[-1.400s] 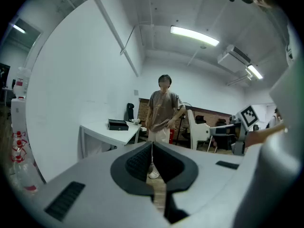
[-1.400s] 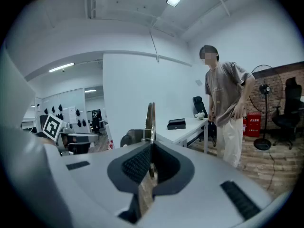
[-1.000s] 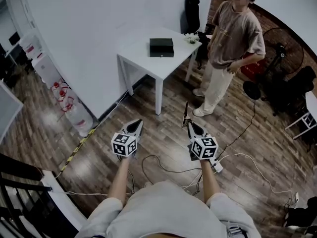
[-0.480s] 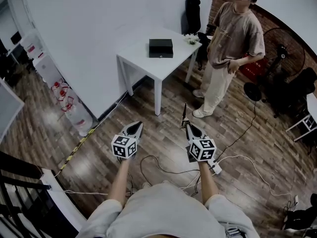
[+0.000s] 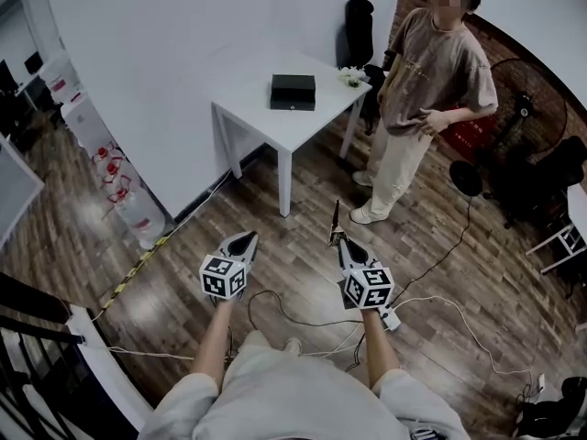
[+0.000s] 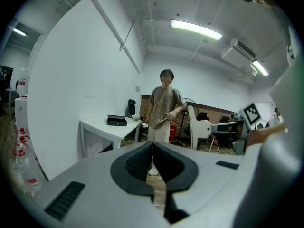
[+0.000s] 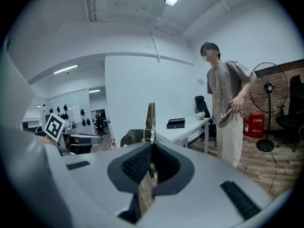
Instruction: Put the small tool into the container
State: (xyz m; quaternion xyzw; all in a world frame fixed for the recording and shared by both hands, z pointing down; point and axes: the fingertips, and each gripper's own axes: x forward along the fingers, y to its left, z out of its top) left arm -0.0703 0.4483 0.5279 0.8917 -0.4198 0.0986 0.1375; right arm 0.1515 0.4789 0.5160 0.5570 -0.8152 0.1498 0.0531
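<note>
Standing on the wooden floor (image 5: 303,186) in the open middle of the room, the person carrying the grippers is well apart from the white table (image 5: 240,81) that sits against the white wall. A bystander (image 5: 429,62) in a loose shirt and pale trousers waits just beside the table's far end. Cables (image 5: 275,302) trail across the boards near the carrier's feet.

On the tabletop, towards its far side, lies the black box (image 5: 293,91), which is taken here to be the container. It is flat and low, and from this far off it looks closed, though none of the views shows clearly whether the lid is down or latched.

Both grippers are held out in front of the body, side by side and pointing roughly towards the table. The left gripper (image 5: 248,238) has its jaws brought together at the tips with nothing between them, so it carries nothing. The right gripper (image 5: 338,238) is clamped on the small tool (image 7: 151,120), a thin, flat strip of metal that stands up out of the closed pads like a blade, its upper end free in the air.

As a judgement, the pickup is done and the grip looks firm. What is left is most of the job: crossing the floor to the table, getting the box open if it is indeed closed, probably with the empty left gripper, then lowering the tool inside and letting it go.
</note>
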